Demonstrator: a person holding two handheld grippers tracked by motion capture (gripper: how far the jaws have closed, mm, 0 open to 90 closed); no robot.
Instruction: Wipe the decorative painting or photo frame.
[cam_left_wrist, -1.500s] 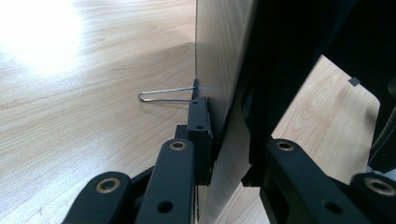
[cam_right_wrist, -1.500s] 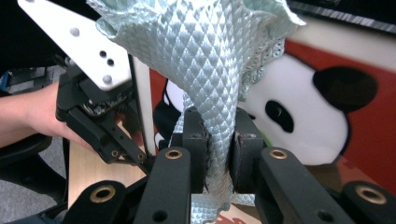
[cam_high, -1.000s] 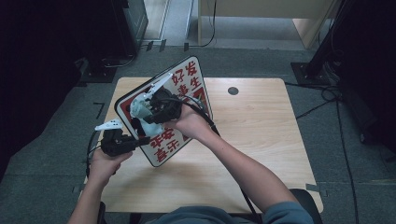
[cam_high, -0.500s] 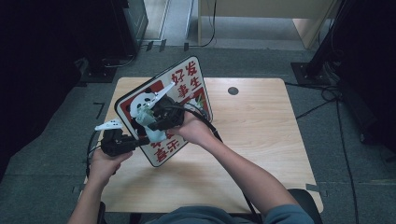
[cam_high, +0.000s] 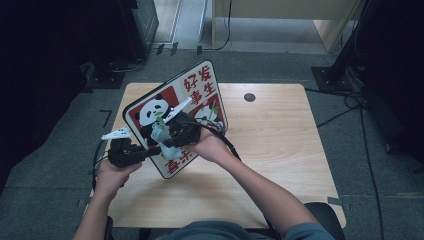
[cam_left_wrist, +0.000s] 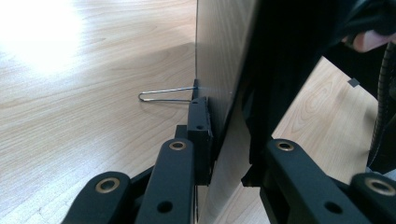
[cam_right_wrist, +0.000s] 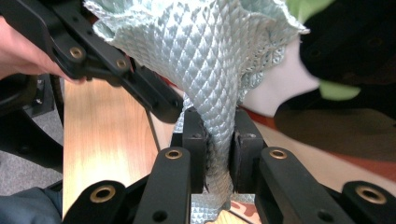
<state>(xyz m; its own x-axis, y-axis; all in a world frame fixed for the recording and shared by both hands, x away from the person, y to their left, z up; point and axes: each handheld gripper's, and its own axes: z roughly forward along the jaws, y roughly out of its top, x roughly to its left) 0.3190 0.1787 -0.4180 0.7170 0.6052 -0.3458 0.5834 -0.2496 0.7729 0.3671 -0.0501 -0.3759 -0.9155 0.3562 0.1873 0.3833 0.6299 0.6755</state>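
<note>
while they hover over the table (cam_high: 280, 150), left tongs (cam_left_wrist: 226, 154) pinching the panda board (cam_high: 172, 117), right tongs (cam_right_wrist: 218, 154) pinching a pale cloth (cam_right_wrist: 210, 56)

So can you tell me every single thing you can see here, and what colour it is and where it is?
panda board: one, red, white and black with red writing, held tilted up over the table's left half
cloth: one, pale blue-green, pressed against the board's picture side
table: one, light wood, middle of the room
round hole: one, dark, near the table's far edge
wire loop: one, silver, sticking out from the board's back edge
floor: grey carpet, all around the table
cables: black, on the floor at the right
left gripper: one, black, shut on the panda board's lower edge
right gripper: one, black, shut on the cloth
hands and forearms: two, coming from the bottom
</note>
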